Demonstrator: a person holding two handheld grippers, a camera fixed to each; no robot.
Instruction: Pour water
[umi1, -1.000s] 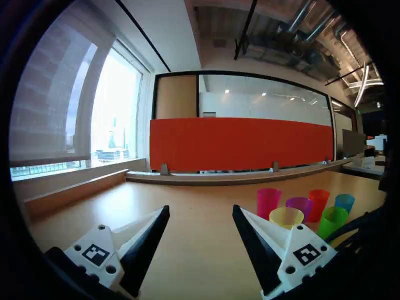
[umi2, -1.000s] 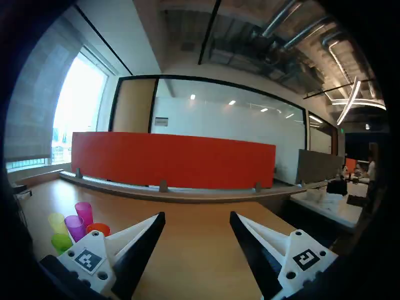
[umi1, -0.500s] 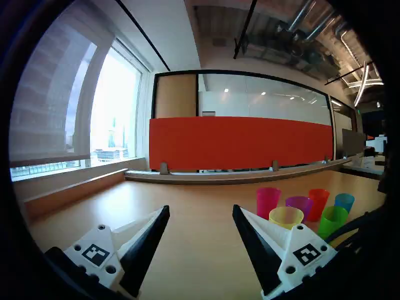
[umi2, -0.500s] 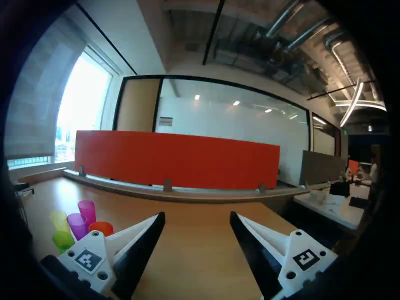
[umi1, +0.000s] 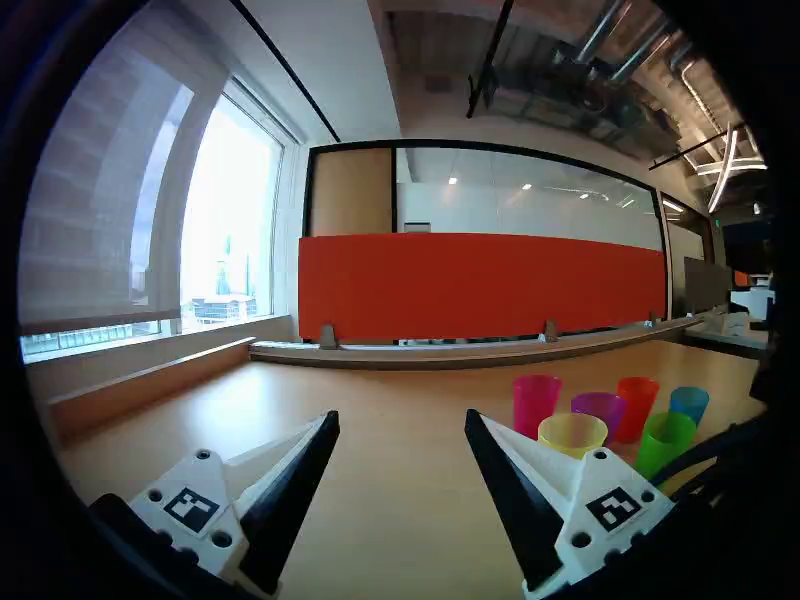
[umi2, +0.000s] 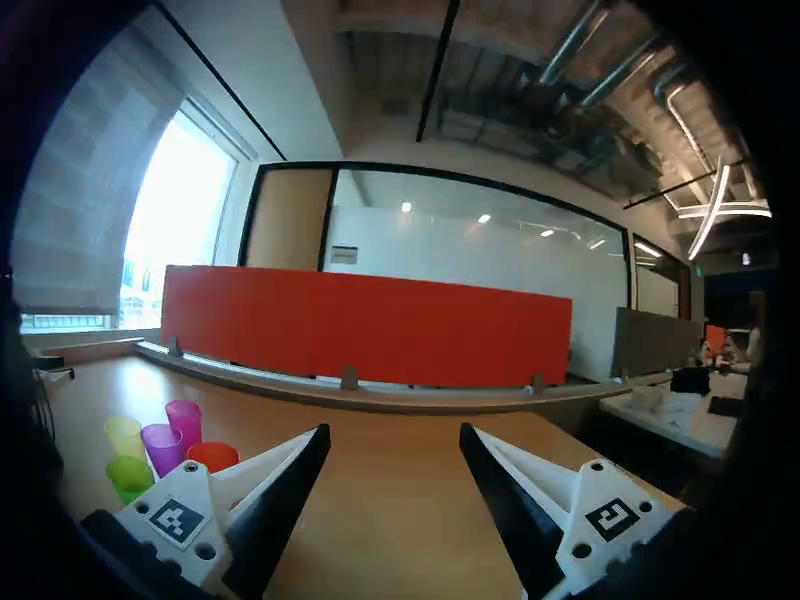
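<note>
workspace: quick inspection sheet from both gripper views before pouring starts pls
surface: wooden desk, bare in front of both grippers
job's things: six plastic cups, upright and clustered: pink cup, purple cup, yellow cup, red cup, green cup, blue cup; cannot tell whether any holds water
clutter: nothing seen
grippers: left gripper open, holding nothing; right gripper open, holding nothing
cables: dark cable-like strand right of the cups, unclear
surroundings: orange divider panel along the desk's far edge, bright window, exposed ceiling pipes
</note>
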